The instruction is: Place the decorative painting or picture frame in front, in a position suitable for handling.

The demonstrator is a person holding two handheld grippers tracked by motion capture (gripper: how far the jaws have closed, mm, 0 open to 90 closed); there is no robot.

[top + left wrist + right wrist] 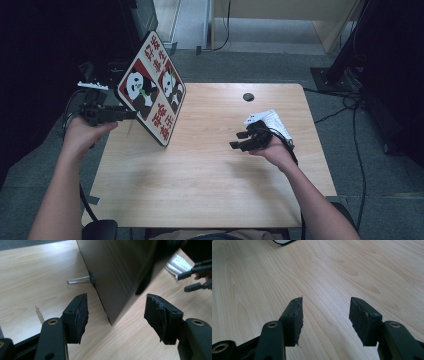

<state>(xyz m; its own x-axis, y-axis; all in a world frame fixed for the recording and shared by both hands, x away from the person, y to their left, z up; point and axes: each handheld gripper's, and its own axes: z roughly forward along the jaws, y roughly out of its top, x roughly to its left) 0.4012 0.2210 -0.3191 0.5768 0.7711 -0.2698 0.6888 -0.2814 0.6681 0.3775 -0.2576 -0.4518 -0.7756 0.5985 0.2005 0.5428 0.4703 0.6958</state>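
the panda sign (152, 89) stands tilted on its wire prop at the surface's (210, 190) far left. it looks stiff, thin and light; best pinched by its edge. both the left gripper (116, 315) and the right gripper (325, 315) are open, empty.

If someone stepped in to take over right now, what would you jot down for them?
Left gripper: open, jaws on either side of the panda sign's dark back edge, not pressing on it.
Right gripper: open, empty, over bare table.
The sign stands tilted at the table's left, propped on its metal leg.
Nothing gripped yet. Probably next: close on the sign's edge.
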